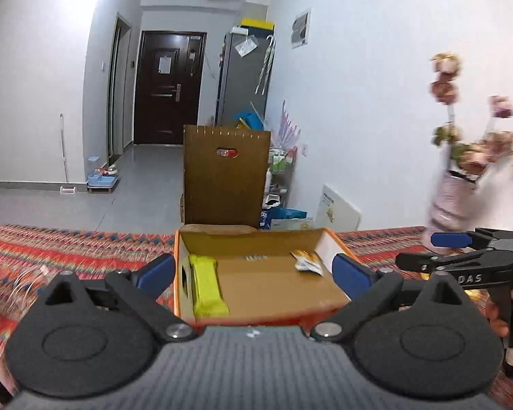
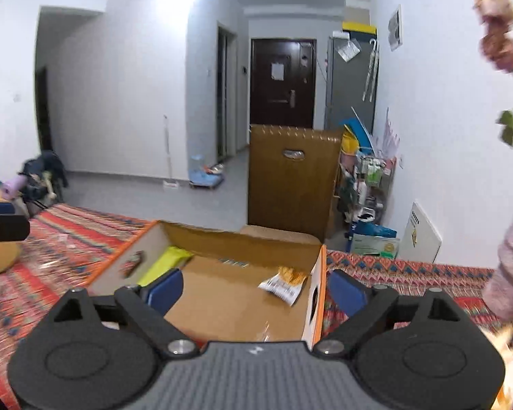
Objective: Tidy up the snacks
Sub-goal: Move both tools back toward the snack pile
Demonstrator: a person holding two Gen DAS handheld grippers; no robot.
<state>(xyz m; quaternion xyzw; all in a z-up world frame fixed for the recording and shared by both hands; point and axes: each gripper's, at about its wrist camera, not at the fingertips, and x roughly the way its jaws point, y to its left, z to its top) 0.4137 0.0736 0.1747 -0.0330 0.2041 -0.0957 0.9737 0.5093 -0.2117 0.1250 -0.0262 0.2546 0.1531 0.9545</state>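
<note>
Cardboard box (image 1: 263, 283) on the patterned cloth (image 1: 68, 249), two snacks already inside.

A yellow bar (image 1: 208, 285) lies along the box's left wall and a small orange-white packet (image 2: 284, 283) near its right wall. To do this step well, I'd fetch further snacks from outside the box and lay them in the bare middle. The left gripper (image 1: 254, 271) and right gripper (image 2: 254, 288) both hover at the box's near edge, spread wide, holding nothing.

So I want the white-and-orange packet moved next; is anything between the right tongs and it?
Nothing visible. The right tongs are open over the cardboard box, with bare floor before the white-and-orange packet.
</note>
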